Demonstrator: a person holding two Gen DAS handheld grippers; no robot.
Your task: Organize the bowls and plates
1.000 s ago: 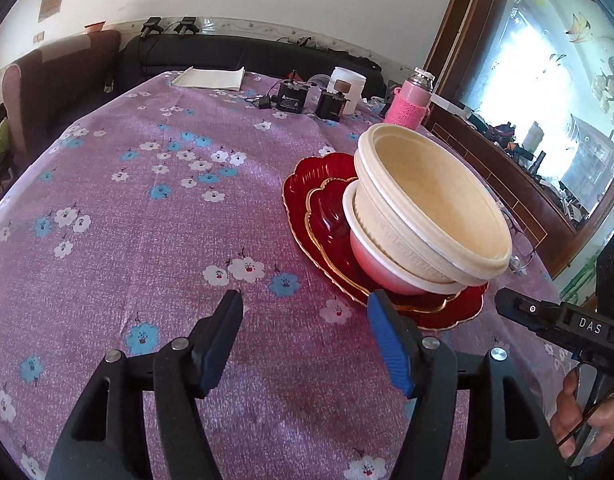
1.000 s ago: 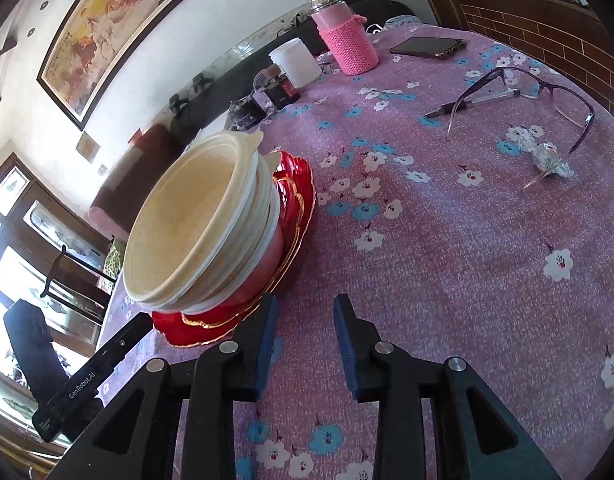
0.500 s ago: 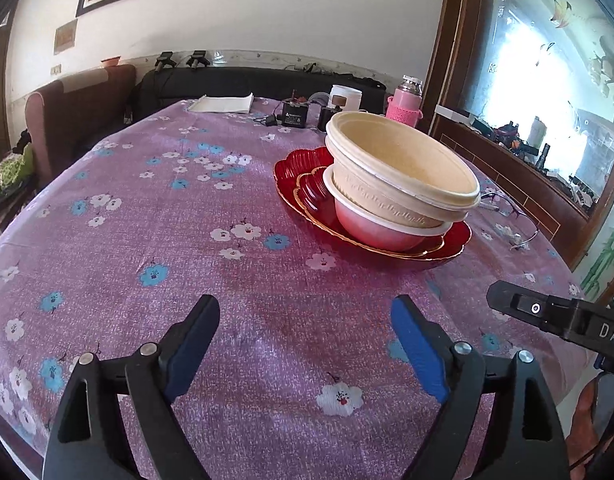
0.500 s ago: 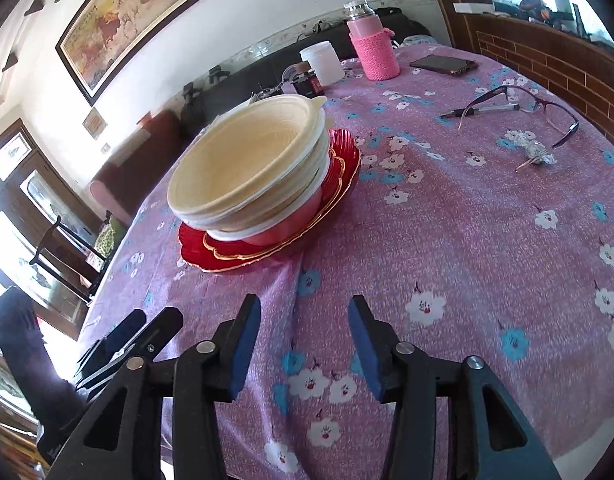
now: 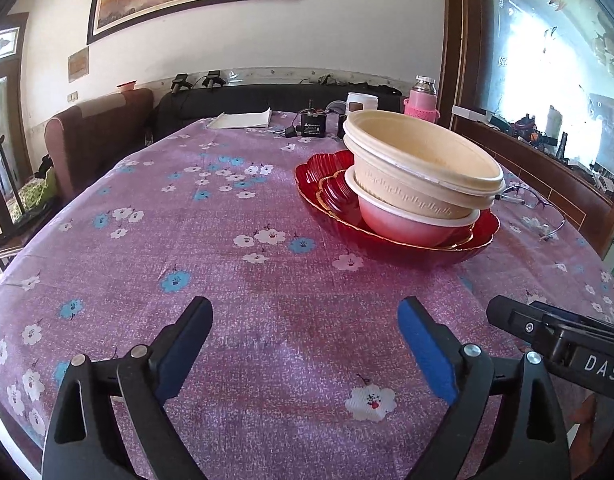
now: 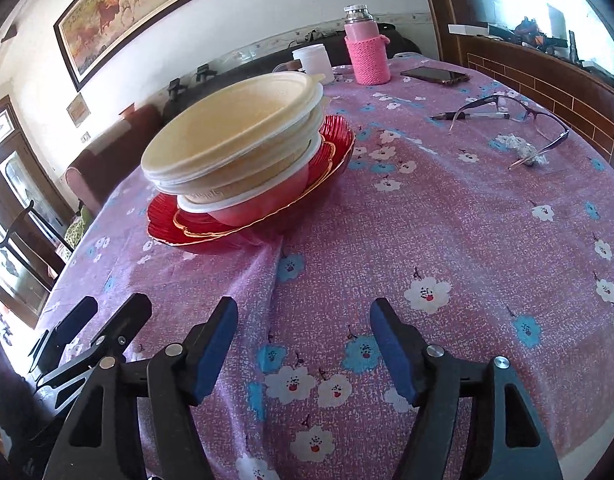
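- Plainly, the stack is the weak point: the cream bowls (image 5: 423, 172) sit tilted in the pink bowl (image 5: 411, 226), which rests on the red plates (image 5: 327, 190); a nudge to the top rim would likely slide the cream ones off toward the near side.
- Both tools are empty. The left gripper (image 5: 305, 344) has its fingers spread wide over bare cloth, and the right gripper (image 6: 303, 344) is likewise wide apart, well short of the stack.
- A fold in the purple cloth (image 6: 447, 220) runs from under the plates toward the right gripper; dragging fingers across it could tug the plates and rock the bowls.
- The two grippers are near each other at the front edge of the tabletop (image 5: 107, 248); reaching together could knock one against the other.
- Glasses (image 6: 515, 120), a pen (image 6: 473, 115) and a phone (image 6: 435, 76) lie right of the stack, so a sweep there risks pushing them off the edge.
- Open room lies left of the plates, where the cloth is bare.
- Back edge is crowded: a pink flask (image 6: 367, 52), a white jar (image 6: 313, 62).
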